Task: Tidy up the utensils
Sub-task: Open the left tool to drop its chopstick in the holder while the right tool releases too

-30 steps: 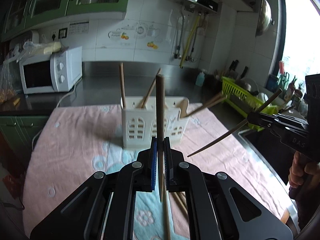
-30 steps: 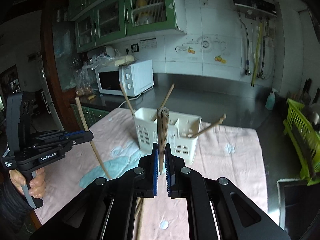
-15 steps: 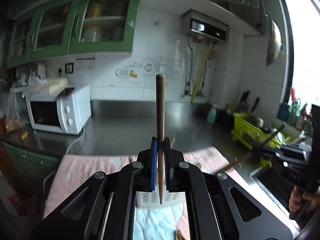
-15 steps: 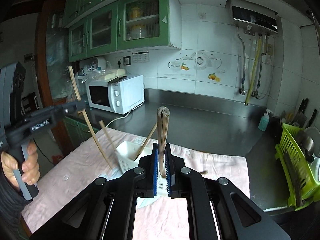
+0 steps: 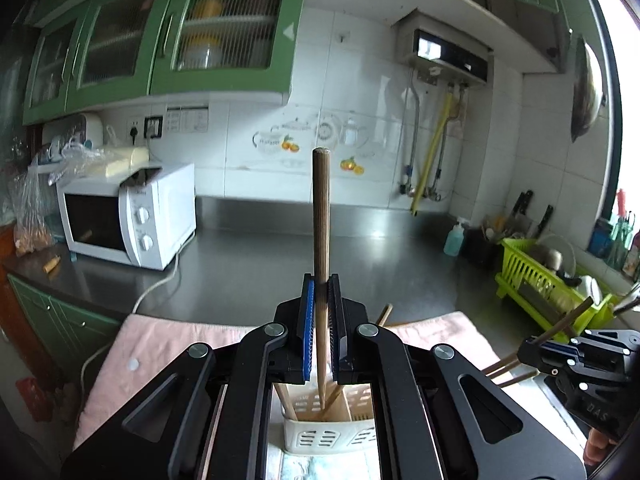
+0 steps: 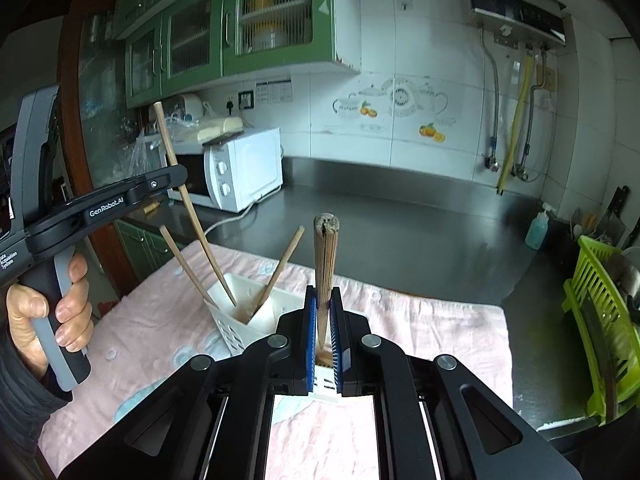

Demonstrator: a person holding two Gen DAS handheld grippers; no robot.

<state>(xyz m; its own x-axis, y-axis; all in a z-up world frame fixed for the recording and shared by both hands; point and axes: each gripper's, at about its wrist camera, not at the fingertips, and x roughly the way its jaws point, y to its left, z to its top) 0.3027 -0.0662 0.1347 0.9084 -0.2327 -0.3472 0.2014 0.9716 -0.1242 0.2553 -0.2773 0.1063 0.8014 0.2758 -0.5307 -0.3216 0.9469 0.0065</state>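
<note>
above the white utensil holder (image 6: 256, 320) on the pink cloth (image 6: 420, 320), the left gripper (image 5: 321, 296) is clamped on 1 upright chopstick (image 5: 321, 216), its tip down inside the holder's near compartment. the right gripper (image 6: 324, 312) grips 2 chopsticks (image 6: 325, 264) together, just beside the holder, which already has 2 leaning sticks.
</note>
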